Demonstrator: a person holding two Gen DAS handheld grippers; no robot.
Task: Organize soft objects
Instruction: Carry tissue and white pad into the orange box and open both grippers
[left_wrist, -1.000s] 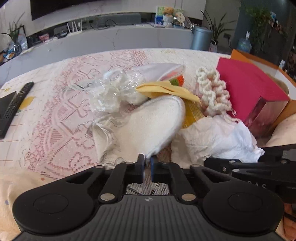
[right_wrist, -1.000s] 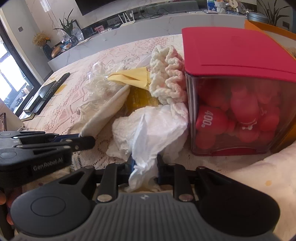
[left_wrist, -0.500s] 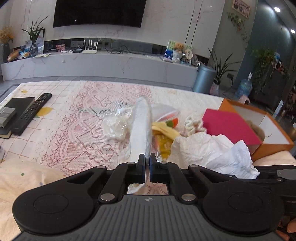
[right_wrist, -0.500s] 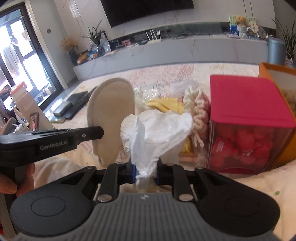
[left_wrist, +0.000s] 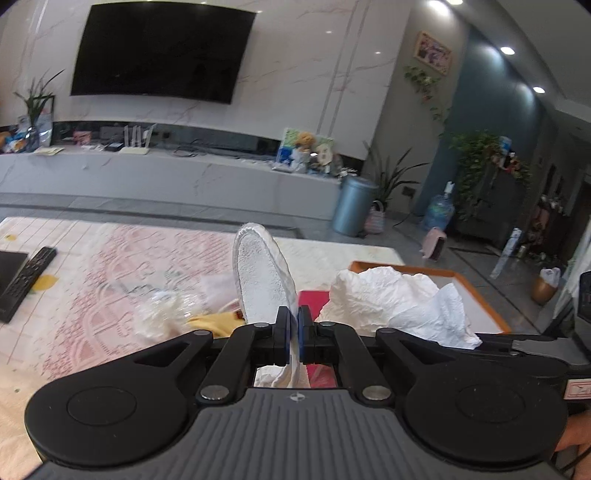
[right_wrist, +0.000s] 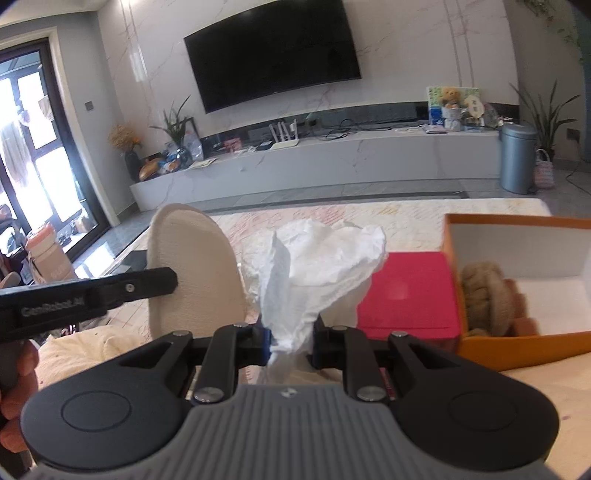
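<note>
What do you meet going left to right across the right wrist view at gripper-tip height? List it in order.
Left gripper → cream slipper sole → crumpled white tissue held by the right gripper → red-lidded box → orange box with a tan knitted item inside.

A cream slipper (left_wrist: 264, 275) stands on end in the air, toe toward twelve o'clock, its pebbled sole showing, pinched at the heel. At its three o'clock a crumpled white plastic bag (right_wrist: 314, 266) is bunched tight at its lower end and fans out upward, lifted off the lace tablecloth. At nine o'clock below the slipper a clear crinkled wrapper (left_wrist: 166, 314) and a yellow cloth (left_wrist: 212, 325) lie blurred on the table.
</note>
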